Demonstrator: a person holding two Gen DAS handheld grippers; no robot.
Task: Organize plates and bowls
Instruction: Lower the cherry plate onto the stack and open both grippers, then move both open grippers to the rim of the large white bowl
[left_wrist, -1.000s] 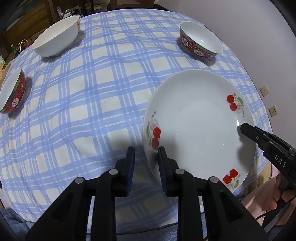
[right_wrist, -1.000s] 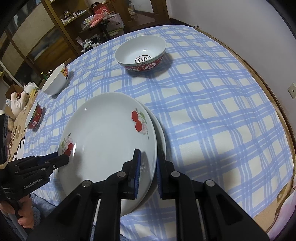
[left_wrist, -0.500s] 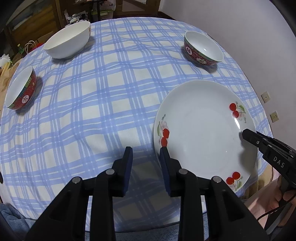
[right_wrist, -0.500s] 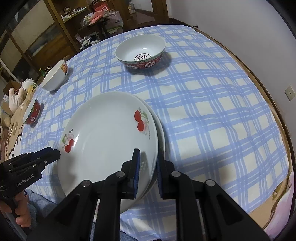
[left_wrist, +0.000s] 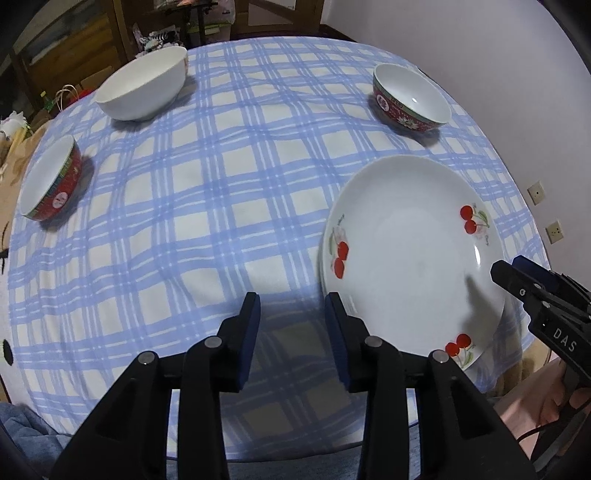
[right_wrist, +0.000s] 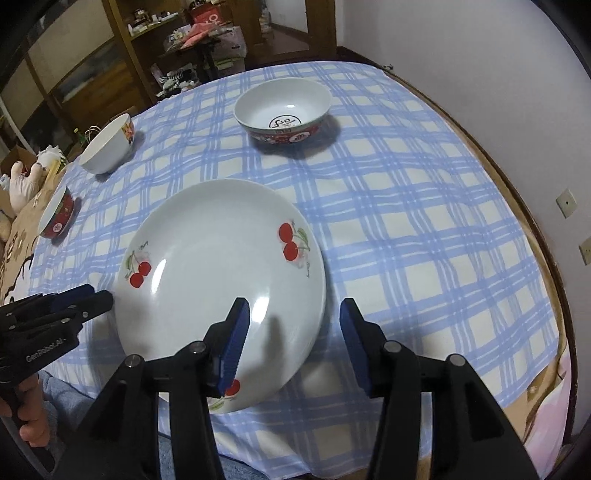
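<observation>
Table: a round table with a blue and white check cloth (left_wrist: 207, 206).
Plate: a white plate with red cherries (right_wrist: 221, 266) lies flat on the cloth, near the front edge of the table. In the right wrist view only one plate shows.
Left gripper (left_wrist: 291, 314): its jaws have just been opening. Nothing is between them. It is let go, just beside the plate's left rim, over the cloth.
Right gripper (right_wrist: 293, 317): its jaws have just been opening wide. The plate's near rim sits between them, but the pads do not press on it. It is let go.
Red bowls: one (left_wrist: 410, 98) stands at the far right, one (left_wrist: 50, 179) at the left edge.
White bowl (left_wrist: 142, 88): at the far left, well apart from the plate.
Person: a hand (right_wrist: 31, 417) holds the left gripper's handle.
</observation>
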